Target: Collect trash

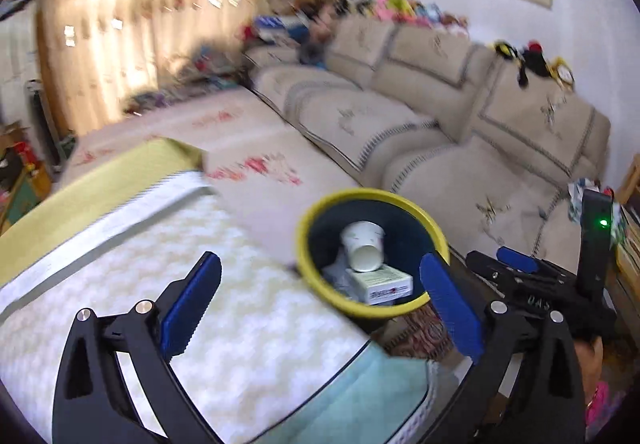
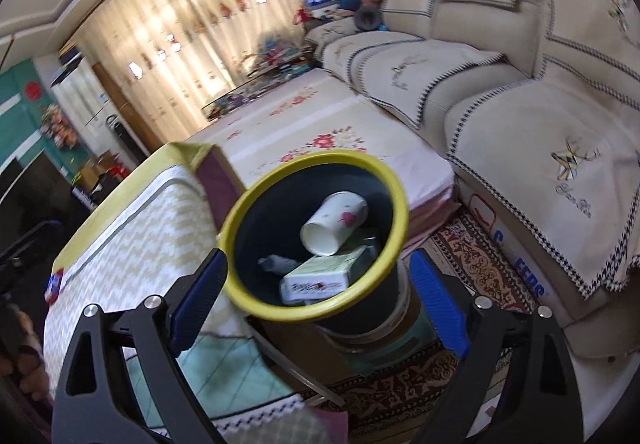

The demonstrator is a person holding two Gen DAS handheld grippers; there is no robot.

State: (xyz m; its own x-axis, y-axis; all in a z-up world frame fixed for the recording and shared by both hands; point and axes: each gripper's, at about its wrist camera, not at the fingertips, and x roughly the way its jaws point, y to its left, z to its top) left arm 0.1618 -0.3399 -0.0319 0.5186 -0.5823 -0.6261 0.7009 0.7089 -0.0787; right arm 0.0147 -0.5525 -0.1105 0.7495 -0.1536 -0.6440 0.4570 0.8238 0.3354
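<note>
Between right tool (image 2: 320, 296) blue pads: yellow-rimmed bin (image 2: 256, 296), untouched.

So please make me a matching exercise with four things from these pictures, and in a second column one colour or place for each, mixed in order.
Things:
1. bin rim
2. paper cup
3. sofa
4. pads of the left hand-held gripper

Colour or place:
a. beige, along the wall
b. blue
c. yellow
d. lying on its side in the bin, on top of a small box

Pairs: 1-c, 2-d, 3-a, 4-b
</note>
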